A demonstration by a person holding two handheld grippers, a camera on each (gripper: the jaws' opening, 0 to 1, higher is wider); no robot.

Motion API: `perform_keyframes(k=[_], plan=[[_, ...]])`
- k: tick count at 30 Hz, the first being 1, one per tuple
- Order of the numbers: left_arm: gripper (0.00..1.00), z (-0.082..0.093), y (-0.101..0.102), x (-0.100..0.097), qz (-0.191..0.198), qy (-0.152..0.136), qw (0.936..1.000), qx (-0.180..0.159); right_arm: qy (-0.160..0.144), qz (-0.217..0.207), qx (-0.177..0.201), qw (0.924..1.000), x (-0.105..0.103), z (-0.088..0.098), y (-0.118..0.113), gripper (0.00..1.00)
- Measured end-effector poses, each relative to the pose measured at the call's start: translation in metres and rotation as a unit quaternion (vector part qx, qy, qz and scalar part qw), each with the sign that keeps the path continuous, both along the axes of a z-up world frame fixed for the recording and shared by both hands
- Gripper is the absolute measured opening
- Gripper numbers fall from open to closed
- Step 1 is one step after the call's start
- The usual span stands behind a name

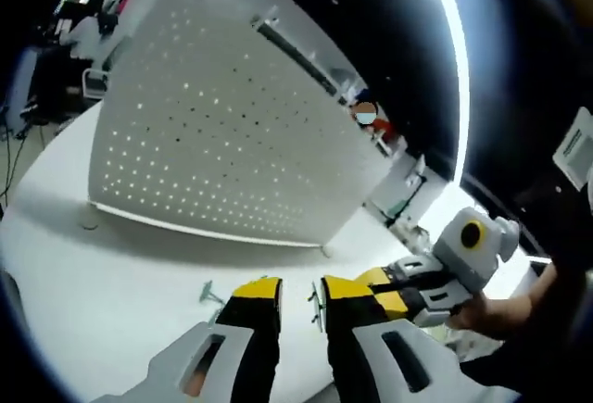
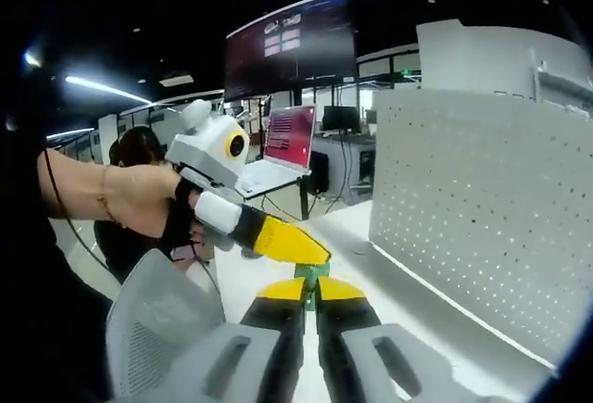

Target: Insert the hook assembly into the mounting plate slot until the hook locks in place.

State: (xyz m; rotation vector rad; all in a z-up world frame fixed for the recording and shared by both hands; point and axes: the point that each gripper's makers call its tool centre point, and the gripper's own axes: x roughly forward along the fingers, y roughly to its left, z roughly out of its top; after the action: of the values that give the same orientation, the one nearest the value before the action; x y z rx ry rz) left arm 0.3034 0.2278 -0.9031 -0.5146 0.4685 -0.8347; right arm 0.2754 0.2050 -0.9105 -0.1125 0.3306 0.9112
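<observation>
- Right gripper [image 2: 309, 296]: jaws nearly closed on a small green part [image 2: 311, 276], likely the hook
- Left gripper [image 1: 301, 294]: jaws narrowly apart, nothing between them; a small metal hook piece [image 1: 209, 293] lies on the table [image 1: 111, 301] just beside
- Pegboard [image 1: 222, 125] stands upright ahead, well apart from both
- Insertion not yet begun; everything is left

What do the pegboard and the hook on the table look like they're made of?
Pegboard: probably white painted sheet metal, thin, stiff, light showing through its punched holes; plastic is possible. Hook: small, grey, thin, likely bare metal wire, too small to confirm.
</observation>
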Motion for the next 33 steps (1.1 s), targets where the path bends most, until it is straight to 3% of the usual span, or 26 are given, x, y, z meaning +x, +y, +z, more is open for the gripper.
perform_keyframes(k=[3, 5, 8, 9, 10, 12, 14, 18, 23, 25, 29, 32, 33], plan=[[0.45, 0.009, 0.005, 0.0, 0.004, -0.009, 0.9997, -0.02, 0.001, -0.012, 0.015, 0.9998, 0.005, 0.003, -0.003, 0.0], [0.6, 0.011, 0.008, -0.001, 0.006, -0.023, 0.9997, -0.009, 0.005, -0.021, 0.03, 0.9993, 0.007, 0.007, -0.005, 0.0], [0.68, 0.011, 0.012, -0.002, 0.012, -0.05, 0.9984, 0.023, -0.001, -0.029, 0.039, 0.9988, 0.01, 0.013, -0.007, 0.0], [0.68, 0.018, 0.014, -0.001, 0.019, -0.075, 0.9967, 0.022, -0.011, -0.034, 0.037, 0.9987, 0.011, 0.016, -0.008, 0.0], [0.72, 0.019, 0.013, -0.004, 0.016, -0.068, 0.9974, 0.016, -0.016, -0.036, 0.036, 0.9986, 0.011, 0.018, -0.008, 0.0], [0.9, 0.021, 0.012, -0.004, 0.023, -0.063, 0.9976, 0.011, -0.022, -0.04, 0.044, 0.998, 0.013, 0.023, -0.008, 0.0], [0.98, 0.022, 0.01, -0.006, 0.022, -0.067, 0.9974, 0.017, -0.026, -0.05, 0.054, 0.9969, 0.017, 0.027, -0.009, 0.0], [1.0, 0.03, 0.001, -0.018, -0.002, -0.06, 0.9979, 0.023, -0.044, -0.082, 0.07, 0.9932, 0.029, 0.037, -0.017, 0.0], [1.0, 0.037, -0.001, -0.021, -0.005, -0.081, 0.9957, 0.044, -0.071, -0.127, 0.099, 0.9844, 0.046, 0.051, -0.029, 0.0], [1.0, 0.037, 0.001, -0.02, 0.002, -0.073, 0.9965, 0.04, -0.108, -0.167, 0.08, 0.9767, 0.06, 0.058, -0.045, 0.0], [1.0, 0.042, 0.002, -0.022, 0.012, -0.06, 0.998, 0.015, -0.145, -0.233, 0.093, 0.957, 0.081, 0.075, -0.068, 0.0], [1.0, 0.037, 0.002, -0.024, 0.015, -0.057, 0.9979, 0.028, -0.158, -0.262, 0.099, 0.9469, 0.094, 0.08, -0.077, 0.0], [1.0, 0.035, 0.003, -0.024, 0.016, -0.052, 0.998, 0.032, -0.176, -0.276, 0.098, 0.9397, 0.101, 0.086, -0.082, 0.0]])
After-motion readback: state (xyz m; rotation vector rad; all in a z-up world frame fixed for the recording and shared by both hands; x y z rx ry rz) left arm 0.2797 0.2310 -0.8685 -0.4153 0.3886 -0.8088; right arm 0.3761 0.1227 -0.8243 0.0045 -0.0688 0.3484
